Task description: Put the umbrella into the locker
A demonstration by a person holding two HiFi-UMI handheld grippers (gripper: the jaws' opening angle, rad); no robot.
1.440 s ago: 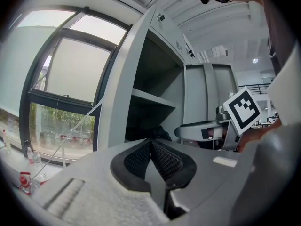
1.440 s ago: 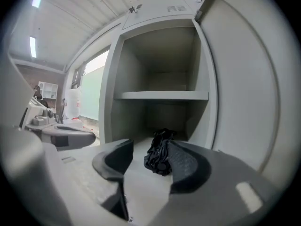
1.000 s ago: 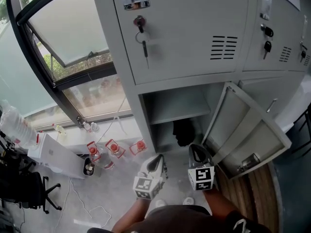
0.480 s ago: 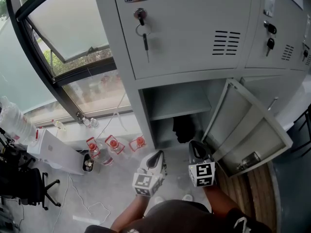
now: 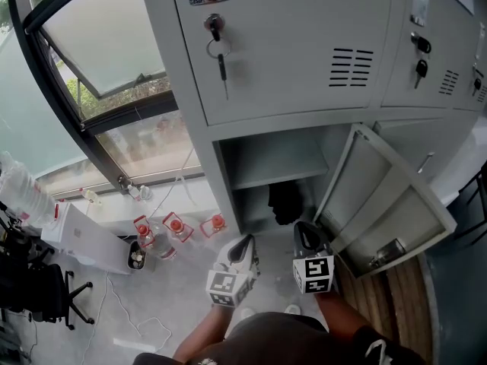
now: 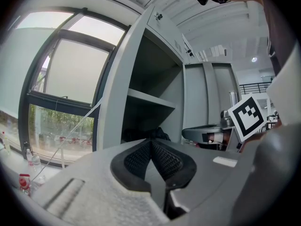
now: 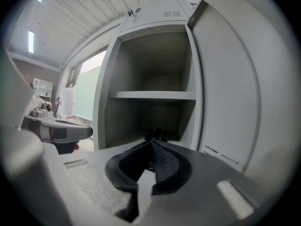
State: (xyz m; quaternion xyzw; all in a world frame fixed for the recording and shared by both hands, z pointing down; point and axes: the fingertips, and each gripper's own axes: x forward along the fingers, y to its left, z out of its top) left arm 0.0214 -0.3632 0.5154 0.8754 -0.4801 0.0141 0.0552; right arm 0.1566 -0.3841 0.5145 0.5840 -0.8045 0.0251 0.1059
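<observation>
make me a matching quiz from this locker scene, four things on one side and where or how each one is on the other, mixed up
Column one:
1. umbrella
2. locker door
3. key
4. left tongs

Column two:
a. hanging from the lock of the upper door
b. shut, holding nothing
c. swung open
d. in the lower compartment, under the shelf

Pairs: 1-d, 2-c, 3-a, 4-b
</observation>
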